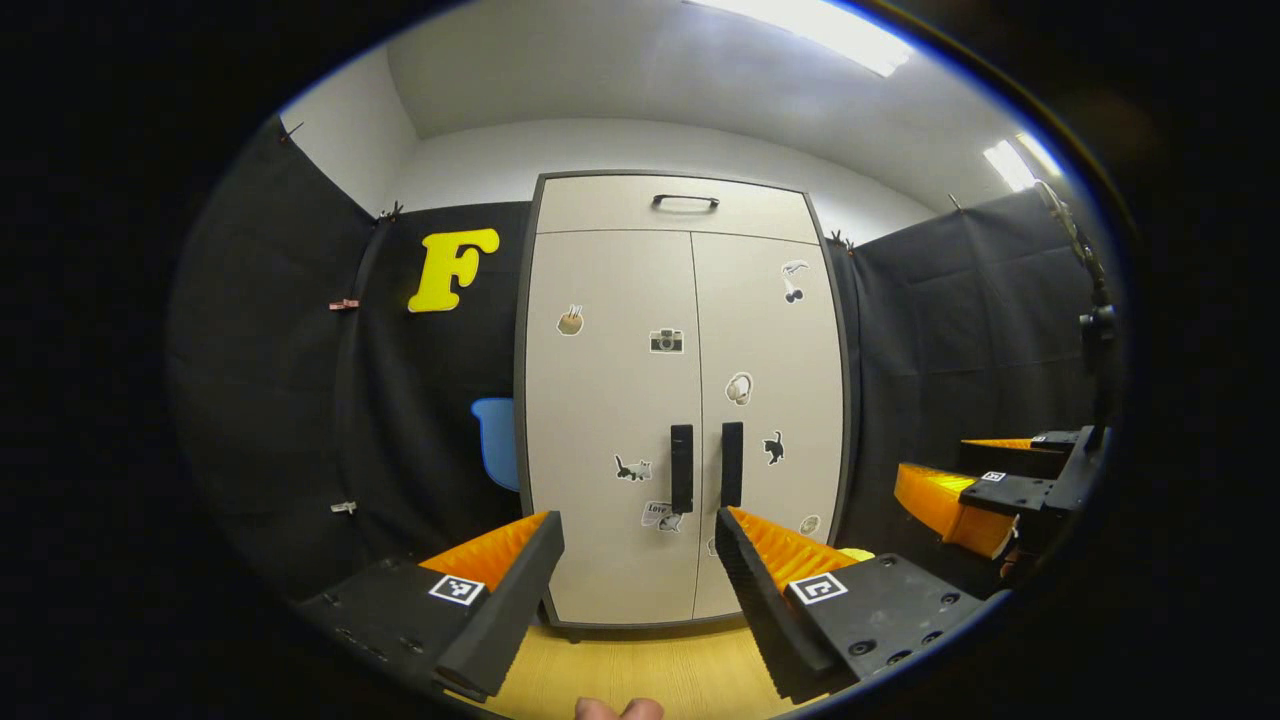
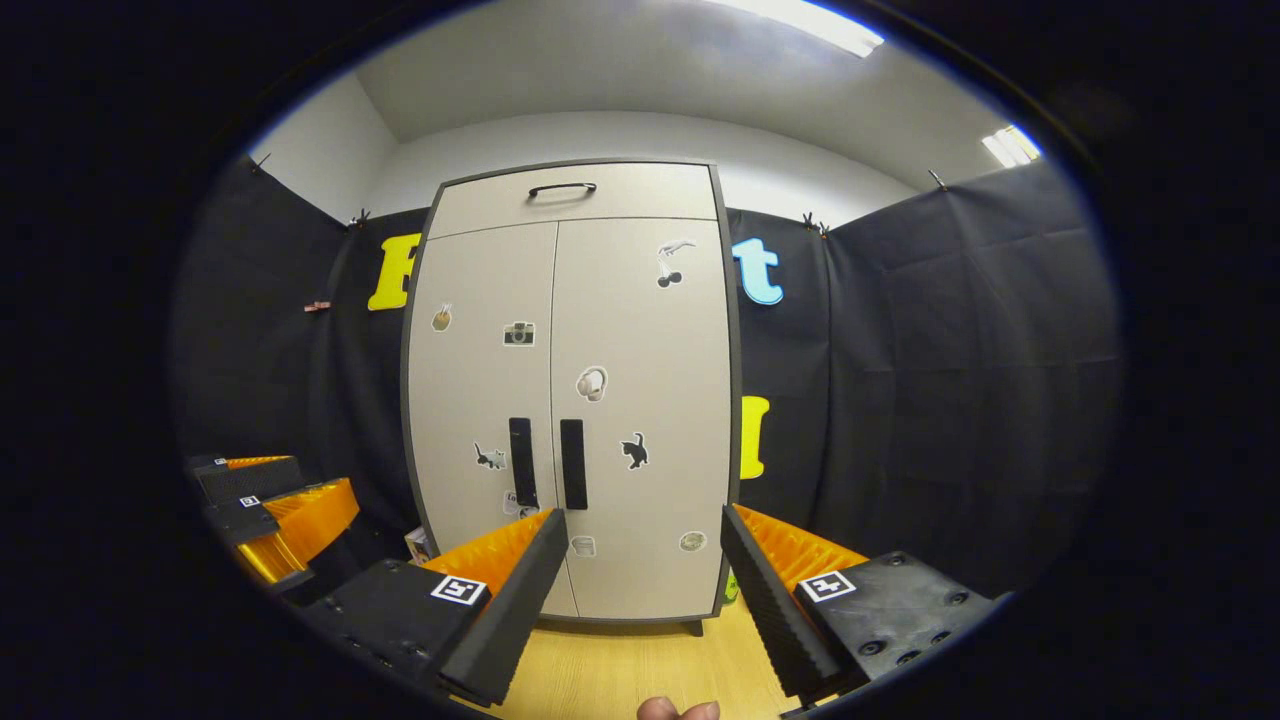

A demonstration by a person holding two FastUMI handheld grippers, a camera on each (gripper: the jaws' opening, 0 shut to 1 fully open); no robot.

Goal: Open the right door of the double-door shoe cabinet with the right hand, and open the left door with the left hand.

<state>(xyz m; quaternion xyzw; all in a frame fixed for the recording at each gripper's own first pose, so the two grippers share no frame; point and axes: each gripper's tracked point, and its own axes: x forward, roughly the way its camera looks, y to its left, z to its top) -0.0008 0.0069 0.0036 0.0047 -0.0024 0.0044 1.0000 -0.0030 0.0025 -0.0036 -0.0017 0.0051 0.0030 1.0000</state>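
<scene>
A tall pale shoe cabinet [image 1: 680, 400] [image 2: 570, 400] stands ahead with both doors closed and stickers on them. The left door's dark vertical handle [image 1: 682, 468] [image 2: 521, 447] and the right door's handle [image 1: 732, 463] [image 2: 572, 449] sit side by side at the centre seam. My left gripper [image 1: 638, 545] is open, well short of the cabinet, with nothing between its fingers. My right gripper [image 2: 640, 545] is open too, also at a distance from the doors. The right gripper [image 1: 985, 490] shows at the right of the left gripper view. The left gripper [image 2: 270, 510] shows at the left of the right gripper view.
A drawer with a dark handle [image 1: 685, 202] [image 2: 562, 188] tops the cabinet. Black cloth walls close in both sides. A blue chair [image 1: 497, 440] stands left of the cabinet. The floor [image 1: 640, 670] is light wood. A fingertip [image 1: 618, 709] [image 2: 678, 710] shows at each view's bottom edge.
</scene>
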